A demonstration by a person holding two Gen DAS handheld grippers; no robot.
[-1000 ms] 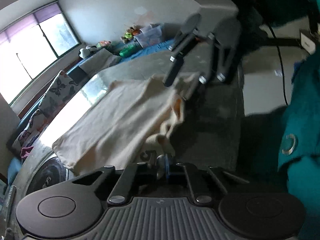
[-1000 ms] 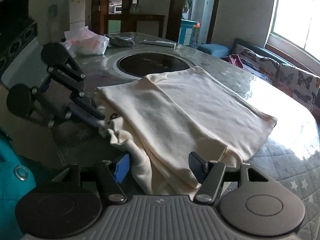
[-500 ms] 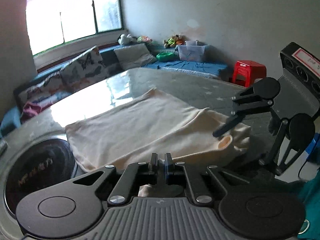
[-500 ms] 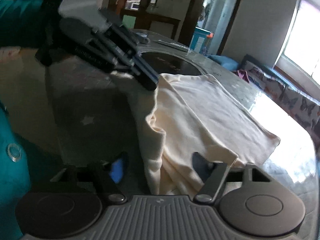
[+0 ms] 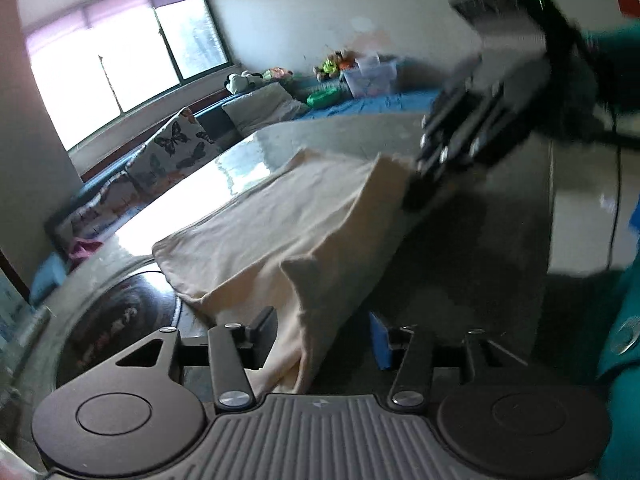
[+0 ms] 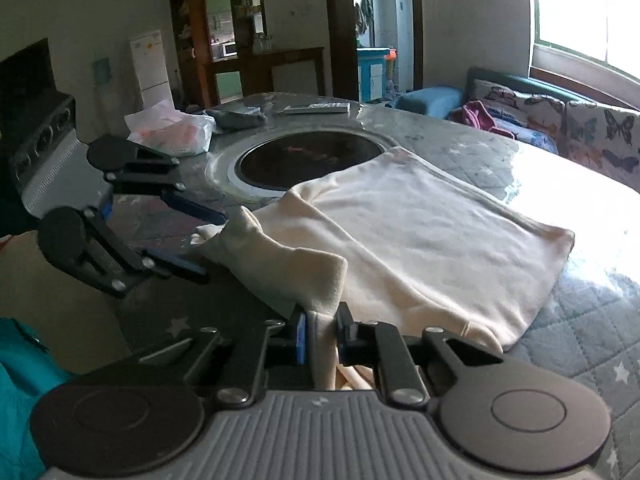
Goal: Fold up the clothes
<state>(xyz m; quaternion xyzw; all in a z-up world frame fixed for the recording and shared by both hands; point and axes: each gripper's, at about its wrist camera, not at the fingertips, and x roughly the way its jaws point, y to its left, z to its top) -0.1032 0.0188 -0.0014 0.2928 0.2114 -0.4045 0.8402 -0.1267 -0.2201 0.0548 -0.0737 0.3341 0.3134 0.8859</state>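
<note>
The cream garment [image 6: 420, 236] lies mostly flat on the quilted table cover [image 6: 580, 320], spread out ahead of the right gripper [image 6: 322, 334] and to its right. The near edge of the garment is lifted: a thick fold of it stands between the two fingers of the right gripper, and the fingers are pressed together on this fold. These jaws have just been closing, with the cloth between them.

The left gripper [image 6: 206, 242] is seen in the right wrist view to the left of the right gripper and a little ahead of it. Its fingers stand apart, and the rumpled corner of the garment lies just beyond their tips. In the left wrist view, the left gripper [image 5: 322, 334] has a hanging fold of the garment [image 5: 280, 224] between its fingers, but the blue pad [image 5: 378, 338] is clear of the cloth. These jaws have just been opening.

Ahead of both grippers, beyond the garment, a dark round hob [image 6: 308, 158] is set in the table. A teal sleeve [image 6: 20, 380] shows at the lower left of the right gripper.
</note>
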